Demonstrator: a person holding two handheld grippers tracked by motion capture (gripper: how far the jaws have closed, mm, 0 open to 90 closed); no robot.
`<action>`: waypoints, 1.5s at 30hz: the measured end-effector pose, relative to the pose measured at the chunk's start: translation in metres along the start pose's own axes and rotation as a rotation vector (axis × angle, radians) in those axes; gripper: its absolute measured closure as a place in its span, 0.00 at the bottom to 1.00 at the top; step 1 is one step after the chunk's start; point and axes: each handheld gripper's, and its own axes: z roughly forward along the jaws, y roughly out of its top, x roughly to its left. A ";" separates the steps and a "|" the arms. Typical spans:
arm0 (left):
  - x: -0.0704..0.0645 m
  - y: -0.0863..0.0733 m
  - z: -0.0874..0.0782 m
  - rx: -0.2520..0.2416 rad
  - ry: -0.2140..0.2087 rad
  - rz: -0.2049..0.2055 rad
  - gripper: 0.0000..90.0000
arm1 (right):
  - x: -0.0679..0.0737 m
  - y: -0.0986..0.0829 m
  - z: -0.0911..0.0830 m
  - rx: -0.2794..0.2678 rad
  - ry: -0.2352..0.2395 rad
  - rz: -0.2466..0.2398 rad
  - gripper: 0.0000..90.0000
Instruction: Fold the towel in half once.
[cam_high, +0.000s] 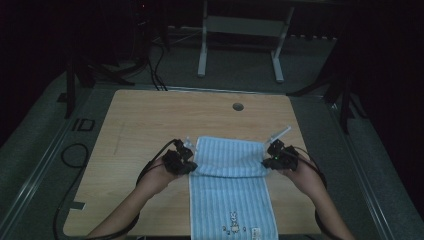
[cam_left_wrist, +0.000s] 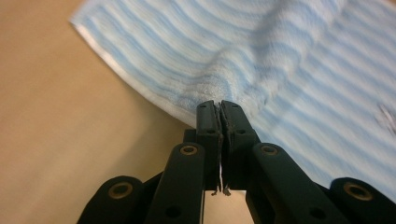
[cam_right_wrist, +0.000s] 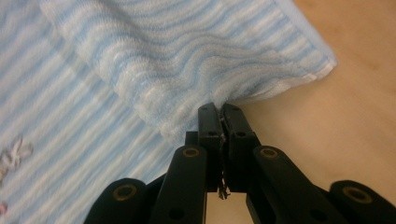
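The blue-striped towel (cam_high: 231, 186) lies lengthwise near-to-far on the tabletop (cam_high: 150, 120), its far end doubled back. The left claw (cam_high: 189, 164) and right claw (cam_high: 267, 161) each pinch that folded layer's edge, left and right; unfolded cloth lies nearward.

Blue-striped towel (cam_high: 231, 186) lies on table, far end seemingly folded back.

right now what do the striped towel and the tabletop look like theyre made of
The towel looks like terry cloth, likely cotton: a fuzzy looped pile, blue and white stripes, a flat woven hem, and soft folds where each gripper pinches it. The tabletop looks like wood or a wood-pattern laminate with a smooth matt finish; faint light-brown grain shows, but the pictures cannot tell solid wood from laminate.
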 end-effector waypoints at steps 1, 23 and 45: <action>-0.006 -0.008 0.001 0.001 -0.008 -0.003 0.96 | 0.007 -0.008 0.000 -0.006 0.003 -0.002 0.97; -0.035 -0.035 0.018 0.118 -0.035 0.056 0.77 | 0.045 -0.058 0.016 0.041 0.038 -0.006 0.88; -0.016 -0.005 0.060 0.092 -0.068 0.079 0.64 | 0.039 -0.028 0.058 0.102 0.063 -0.027 0.75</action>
